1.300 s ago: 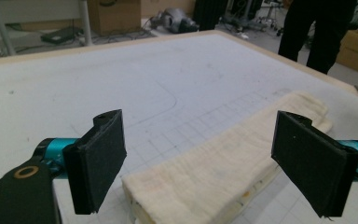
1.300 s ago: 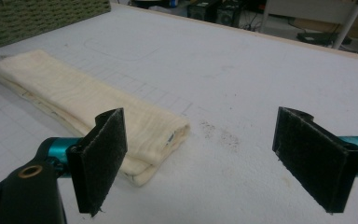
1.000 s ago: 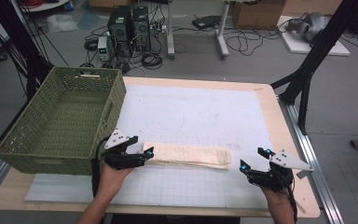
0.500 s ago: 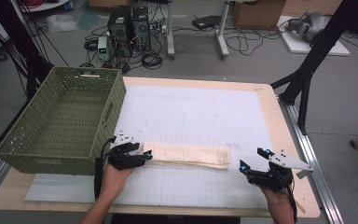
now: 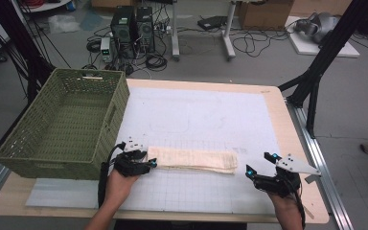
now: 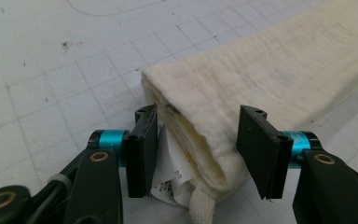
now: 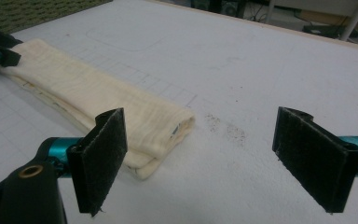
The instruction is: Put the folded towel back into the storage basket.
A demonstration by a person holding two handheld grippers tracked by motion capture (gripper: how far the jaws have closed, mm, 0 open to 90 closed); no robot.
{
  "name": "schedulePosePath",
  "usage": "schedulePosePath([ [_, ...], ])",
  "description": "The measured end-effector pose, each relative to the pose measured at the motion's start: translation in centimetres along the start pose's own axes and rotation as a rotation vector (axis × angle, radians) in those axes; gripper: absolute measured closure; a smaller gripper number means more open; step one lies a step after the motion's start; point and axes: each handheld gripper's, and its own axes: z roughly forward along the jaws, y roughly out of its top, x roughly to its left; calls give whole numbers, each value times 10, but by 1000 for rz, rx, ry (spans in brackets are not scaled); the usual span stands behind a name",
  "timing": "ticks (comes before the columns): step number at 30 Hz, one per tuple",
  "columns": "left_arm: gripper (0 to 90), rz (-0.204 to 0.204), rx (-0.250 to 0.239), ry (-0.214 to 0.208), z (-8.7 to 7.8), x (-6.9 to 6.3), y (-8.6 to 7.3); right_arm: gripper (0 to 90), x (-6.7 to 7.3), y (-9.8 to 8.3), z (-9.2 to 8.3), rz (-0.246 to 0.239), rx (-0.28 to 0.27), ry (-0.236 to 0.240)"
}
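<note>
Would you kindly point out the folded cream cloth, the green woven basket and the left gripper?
Folded cream cloth [image 5: 191, 159], high view, middle of its top.
Green woven basket [image 5: 117, 105], high view, right wall.
Left gripper [image 6: 196, 149], left gripper view, between its fingertips.

One overhead view, two close gripper views, sharing the folded cloth [image 5: 191, 159].

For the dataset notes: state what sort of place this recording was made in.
Most likely a lab or workshop set up for recording. A work table with a gridded mat stands on a bare floor strewn with cables, beside desktop computer towers and black rig struts.
</note>
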Motion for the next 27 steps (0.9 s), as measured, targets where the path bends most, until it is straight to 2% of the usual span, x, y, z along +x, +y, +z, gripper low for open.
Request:
schedulePosePath([
  [4, 565, 24, 10, -14, -1, -3, 0, 162, 0, 0, 0, 0, 0, 1],
  [8, 748, 64, 15, -56, 0, -7, 1, 162, 0, 0, 0, -1, 0, 1],
  [10, 795, 68, 17, -55, 0, -8, 1, 162, 0, 0, 0, 2, 2, 3],
  [14, 815, 38, 12, -72, -1, -6, 1, 163, 3, 0, 2, -1, 7, 9],
  [16, 816, 36, 6, -72, -1, -6, 1, 162, 2, 0, 3, -11, 9, 10],
  [19, 816, 24, -28, -78, -5, -6, 3, 162, 3, 0, 6, 0, 16, 11],
  [22, 816, 16, -65, -91, -10, -5, 6, 161, 2, -1, 13, 37, 27, -9],
  [25, 816, 5, -76, -101, -12, -4, 5, 162, 2, -2, 19, 60, 46, -6],
  [27, 815, 4, -79, -101, -12, -4, 5, 168, 4, -2, 23, 58, 68, 0],
])
